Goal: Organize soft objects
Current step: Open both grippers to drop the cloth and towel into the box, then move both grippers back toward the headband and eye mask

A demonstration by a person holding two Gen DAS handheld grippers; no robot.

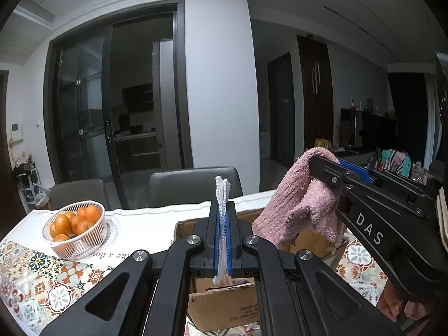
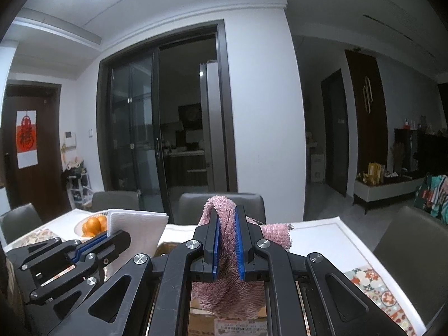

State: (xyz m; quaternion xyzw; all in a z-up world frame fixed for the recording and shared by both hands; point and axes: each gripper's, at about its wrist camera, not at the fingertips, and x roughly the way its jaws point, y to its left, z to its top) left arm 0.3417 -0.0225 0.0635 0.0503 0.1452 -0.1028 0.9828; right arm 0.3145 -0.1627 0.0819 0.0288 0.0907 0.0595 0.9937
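Observation:
My left gripper (image 1: 222, 224) is shut on a thin white cloth (image 1: 221, 196) held on edge above an open cardboard box (image 1: 218, 305). In the right wrist view that cloth (image 2: 134, 224) shows as a flat white sheet in the left gripper (image 2: 109, 235). My right gripper (image 2: 226, 240) is shut on a fluffy pink towel (image 2: 226, 294) that hangs down over the box (image 2: 224, 324). In the left wrist view the right gripper (image 1: 322, 162) holds the pink towel (image 1: 296, 207) above the box's right side.
A white wire basket of oranges (image 1: 75, 228) stands on the patterned tablecloth (image 1: 42, 280) to the left. Grey chairs (image 1: 193, 186) line the table's far side. Another chair (image 2: 414, 240) stands at the right. Sliding glass doors are behind.

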